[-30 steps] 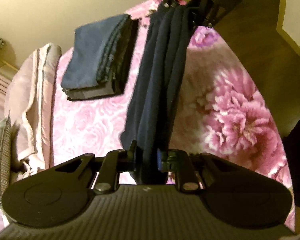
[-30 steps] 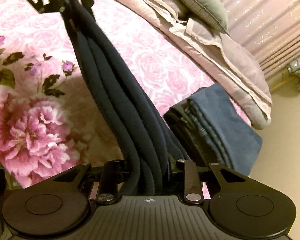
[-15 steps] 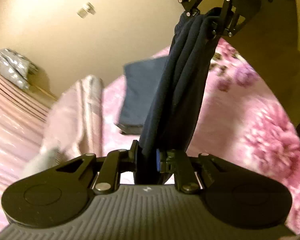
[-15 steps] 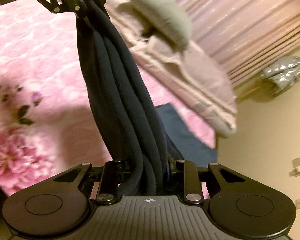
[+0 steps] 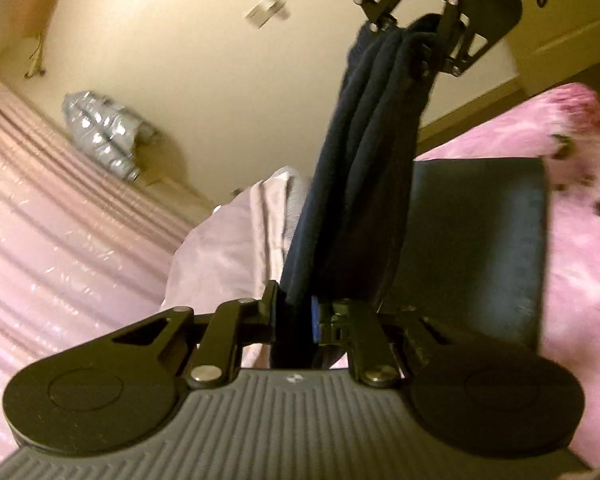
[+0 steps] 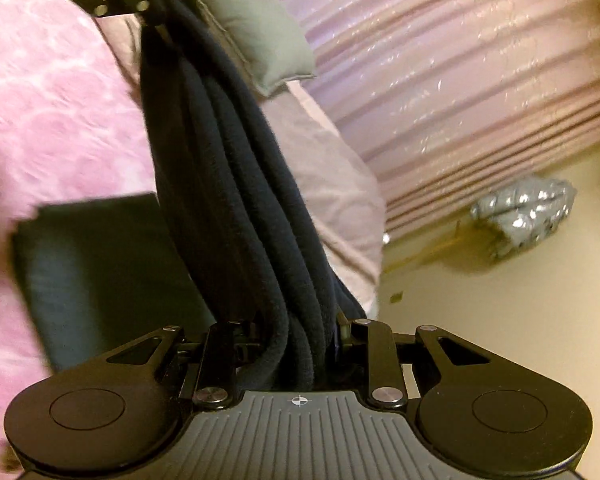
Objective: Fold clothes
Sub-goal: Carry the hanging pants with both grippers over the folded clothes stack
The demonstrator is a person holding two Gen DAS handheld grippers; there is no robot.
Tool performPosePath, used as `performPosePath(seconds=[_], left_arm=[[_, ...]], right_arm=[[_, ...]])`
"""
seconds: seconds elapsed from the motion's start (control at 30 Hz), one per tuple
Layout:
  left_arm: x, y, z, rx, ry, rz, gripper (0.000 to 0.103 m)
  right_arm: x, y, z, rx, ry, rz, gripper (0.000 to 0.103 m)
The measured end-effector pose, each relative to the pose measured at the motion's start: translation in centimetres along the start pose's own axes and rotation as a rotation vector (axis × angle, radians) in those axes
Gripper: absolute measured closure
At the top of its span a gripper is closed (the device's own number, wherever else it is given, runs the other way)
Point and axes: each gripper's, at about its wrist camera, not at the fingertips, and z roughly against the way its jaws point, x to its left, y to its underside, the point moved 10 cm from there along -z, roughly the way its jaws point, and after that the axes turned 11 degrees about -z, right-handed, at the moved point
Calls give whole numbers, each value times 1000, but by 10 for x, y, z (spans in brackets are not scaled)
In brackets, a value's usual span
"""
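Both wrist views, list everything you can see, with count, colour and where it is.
Navy garment: one, dark navy, bunched lengthwise, stretched between both grippers above the bed.
Folded stack: one, dark blue-grey, on the bedspread.
Bedspread: one, pink floral.
Quilt: one, pale pink, folded, along the bed edge.
Cushion: one, grey-green, on the quilt.
Curtain: pink, striped.
Silver bundle: one, by the wall.
Left gripper: shut on garment.
Right gripper: shut on garment.

The garment (image 5: 364, 184) hangs stretched between the left claw (image 5: 300, 316) and right claw (image 6: 300, 344), above the bed (image 5: 580, 240). Below it a folded pile (image 5: 480, 240) lies on the bed, seemingly beside the quilt (image 6: 332, 168); a pillow (image 6: 256, 32) rests on that quilt.
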Motion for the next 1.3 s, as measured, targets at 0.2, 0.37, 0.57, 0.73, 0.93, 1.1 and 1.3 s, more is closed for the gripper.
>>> performPosePath(seconds=[0.2, 0.37, 0.57, 0.73, 0.93, 1.1, 1.3], left_arm=[[-102, 17, -69, 135, 157, 70, 91], [-184, 29, -84, 230, 275, 69, 93], [-163, 23, -81, 257, 228, 105, 96], [-165, 22, -64, 262, 212, 77, 97], [-188, 31, -69, 290, 254, 70, 98], [-178, 38, -62, 298, 245, 110, 84], [-175, 34, -61, 271, 208, 95, 67]], right_arm=[[43, 79, -66, 8, -138, 52, 76], [93, 135, -77, 28, -253, 93, 73], [79, 118, -72, -27, -262, 77, 73], [84, 109, -64, -62, -258, 63, 73], [111, 131, -71, -17, -260, 109, 70], [109, 131, -73, -5, -262, 86, 70], [94, 117, -75, 38, -297, -9, 70]])
